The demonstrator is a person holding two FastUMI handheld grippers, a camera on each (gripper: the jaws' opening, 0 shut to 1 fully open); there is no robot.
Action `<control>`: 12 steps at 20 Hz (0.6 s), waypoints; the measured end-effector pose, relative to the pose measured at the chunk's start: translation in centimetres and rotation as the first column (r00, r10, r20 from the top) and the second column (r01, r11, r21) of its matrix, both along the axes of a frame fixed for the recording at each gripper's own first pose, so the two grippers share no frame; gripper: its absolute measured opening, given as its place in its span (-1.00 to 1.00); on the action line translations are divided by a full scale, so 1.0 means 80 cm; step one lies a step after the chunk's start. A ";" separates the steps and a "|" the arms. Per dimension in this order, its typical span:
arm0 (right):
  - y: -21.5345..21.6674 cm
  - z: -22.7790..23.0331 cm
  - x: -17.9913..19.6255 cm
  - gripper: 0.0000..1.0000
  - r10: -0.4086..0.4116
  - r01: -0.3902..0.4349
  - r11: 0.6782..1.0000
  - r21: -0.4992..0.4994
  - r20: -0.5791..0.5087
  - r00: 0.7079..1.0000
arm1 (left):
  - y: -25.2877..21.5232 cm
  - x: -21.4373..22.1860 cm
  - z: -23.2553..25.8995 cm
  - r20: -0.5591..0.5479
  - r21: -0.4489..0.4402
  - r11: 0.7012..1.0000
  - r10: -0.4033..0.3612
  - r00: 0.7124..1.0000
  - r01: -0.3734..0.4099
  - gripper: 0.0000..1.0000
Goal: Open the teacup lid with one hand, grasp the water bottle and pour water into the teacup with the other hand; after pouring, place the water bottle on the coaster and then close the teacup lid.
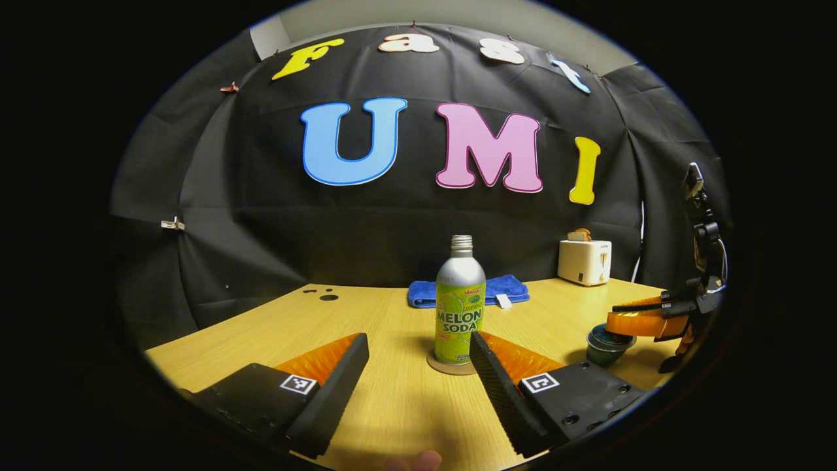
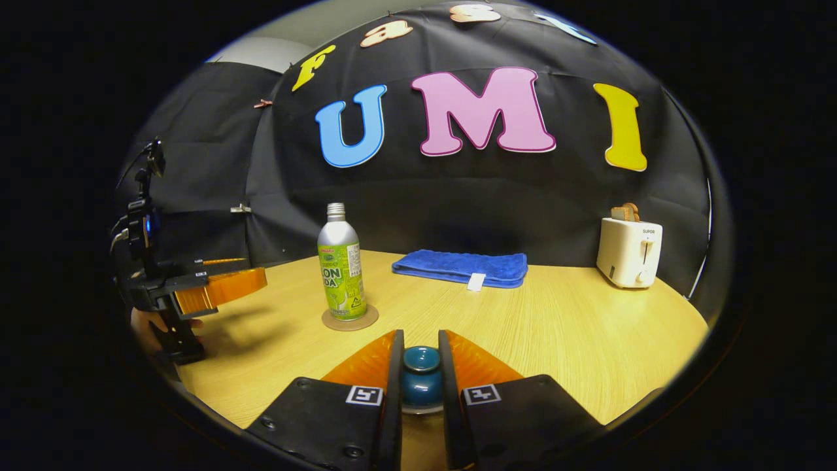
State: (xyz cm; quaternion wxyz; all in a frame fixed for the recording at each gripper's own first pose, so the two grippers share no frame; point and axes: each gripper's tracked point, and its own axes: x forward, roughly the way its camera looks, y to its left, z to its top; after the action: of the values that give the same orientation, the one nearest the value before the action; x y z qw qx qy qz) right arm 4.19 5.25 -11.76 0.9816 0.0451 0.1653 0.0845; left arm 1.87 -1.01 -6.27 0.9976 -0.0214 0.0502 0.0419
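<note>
While my left gripper [image 1: 418, 366] hangs spread wide in the left gripper view, the water bottle [image 1: 460, 304] stands on its coaster [image 1: 450, 366] just ahead, between the fingers' line, table [image 1: 392, 405] free around it. Over in the right gripper view, my right gripper [image 2: 420, 379] pinches the teacup lid [image 2: 420, 373]. I'd judge it wants setting squarely, then a gentle release; toaster [image 2: 629, 252] and blue towel [image 2: 461, 267] sit well apart.

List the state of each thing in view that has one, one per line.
Bottle: upright on the coaster, neck uncapped.
Teacup: on the table.
Lid: gripped by its knob.
Left gripper: open, bottle ahead between its fingers, untouched.
Right gripper: shut on the lid.
Towel: folded flat.
Toaster: toast raised in the slot.
</note>
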 end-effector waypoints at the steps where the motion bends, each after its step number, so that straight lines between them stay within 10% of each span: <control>1: 0.000 0.000 0.002 -0.41 0.000 0.000 1.000 -0.002 -0.002 1.000 | 0.000 0.000 0.000 0.002 0.000 1.000 0.003 1.000 -0.003 0.96; 12: 0.005 -0.012 0.000 -0.36 0.029 -0.029 1.000 0.000 -0.060 0.998 | -0.002 0.000 -0.002 -0.003 -0.013 1.000 -0.006 1.000 0.006 0.95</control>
State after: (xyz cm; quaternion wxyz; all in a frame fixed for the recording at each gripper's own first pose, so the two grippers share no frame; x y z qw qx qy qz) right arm 4.20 5.61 -12.76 0.9749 0.0446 0.1954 0.0971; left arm 1.89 -1.14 -6.44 0.9975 -0.0279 0.0519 0.0388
